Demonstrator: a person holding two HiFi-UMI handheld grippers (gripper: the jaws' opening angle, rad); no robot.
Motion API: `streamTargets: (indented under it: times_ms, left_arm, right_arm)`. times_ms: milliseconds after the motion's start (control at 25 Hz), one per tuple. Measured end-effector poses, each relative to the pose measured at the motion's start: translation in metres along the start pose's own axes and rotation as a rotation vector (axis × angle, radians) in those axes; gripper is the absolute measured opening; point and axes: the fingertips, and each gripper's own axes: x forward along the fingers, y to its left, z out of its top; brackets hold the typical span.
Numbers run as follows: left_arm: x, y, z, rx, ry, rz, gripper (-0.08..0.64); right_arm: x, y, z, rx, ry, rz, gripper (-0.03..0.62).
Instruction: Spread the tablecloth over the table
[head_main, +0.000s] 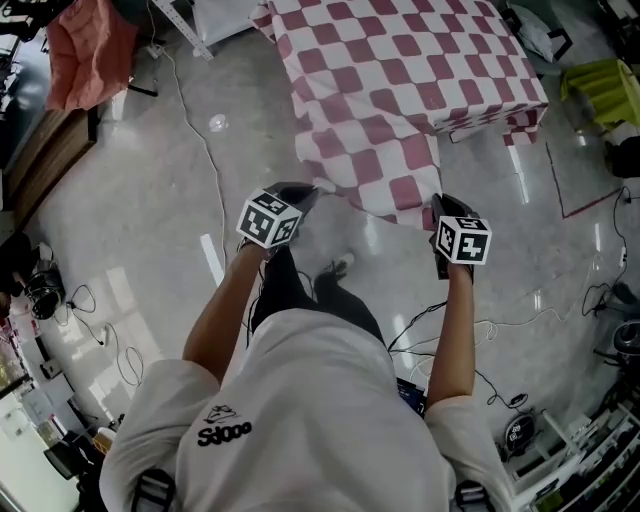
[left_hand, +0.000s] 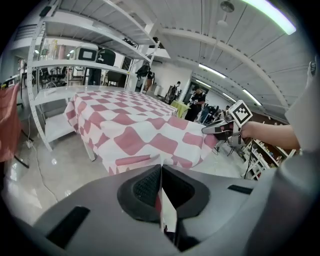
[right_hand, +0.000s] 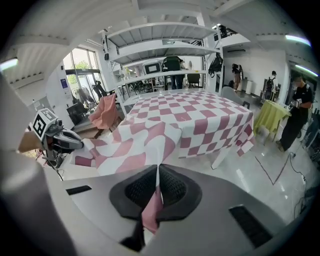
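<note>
A red-and-white checked tablecloth (head_main: 400, 80) lies over the table ahead, and its near edge hangs off toward me. My left gripper (head_main: 300, 192) is shut on the cloth's near left corner, at my left in the head view. My right gripper (head_main: 437, 205) is shut on the near right corner. In the left gripper view the cloth (left_hand: 135, 135) runs from the shut jaws up onto the table, with the right gripper (left_hand: 220, 129) off to the right. In the right gripper view a pink fold of cloth (right_hand: 152, 210) shows pinched between the jaws, and the left gripper (right_hand: 60, 140) is at the left.
White table legs (left_hand: 90, 150) stand on a glossy grey floor (head_main: 150, 200). A red cloth (head_main: 90, 50) hangs at the upper left, a yellow-green covered table (head_main: 600, 85) stands at the right. Cables (head_main: 480, 340) trail on the floor by my feet. Metal shelving (left_hand: 55, 75) and people stand behind.
</note>
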Motion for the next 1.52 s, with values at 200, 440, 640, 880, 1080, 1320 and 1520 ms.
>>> streamTargets:
  times_ms: [200,440,640,880,1080,1320,1520]
  left_arm:
    - [0.005,0.005,-0.033,-0.014,0.038,0.002,0.031]
    - [0.019,0.016,-0.069,-0.049,0.089,0.012,0.032]
    - [0.028,0.027,-0.092,-0.084,0.122,0.033,0.034]
    - [0.03,0.04,-0.093,-0.121,0.114,0.068,0.183]
    - [0.017,0.057,-0.068,-0.135,0.045,0.099,0.176]
    - [-0.004,0.068,-0.022,-0.08,-0.023,0.097,0.155]
    - [-0.023,0.067,0.035,0.028,-0.071,0.059,0.073]
  right_arm:
    - [0.015,0.007,-0.028,0.006,0.047,-0.007,0.025]
    - [0.028,0.009,-0.045,-0.005,0.061,-0.058,0.076]
    - [0.03,0.019,-0.056,-0.029,0.085,-0.053,0.117]
    - [0.027,0.027,-0.046,-0.018,0.055,-0.055,0.127]
    - [0.025,0.035,-0.024,0.003,-0.003,-0.055,0.127]
    - [0.019,0.049,0.012,0.02,-0.075,-0.057,0.113]
    - [-0.005,0.055,0.051,0.04,-0.149,-0.087,0.044]
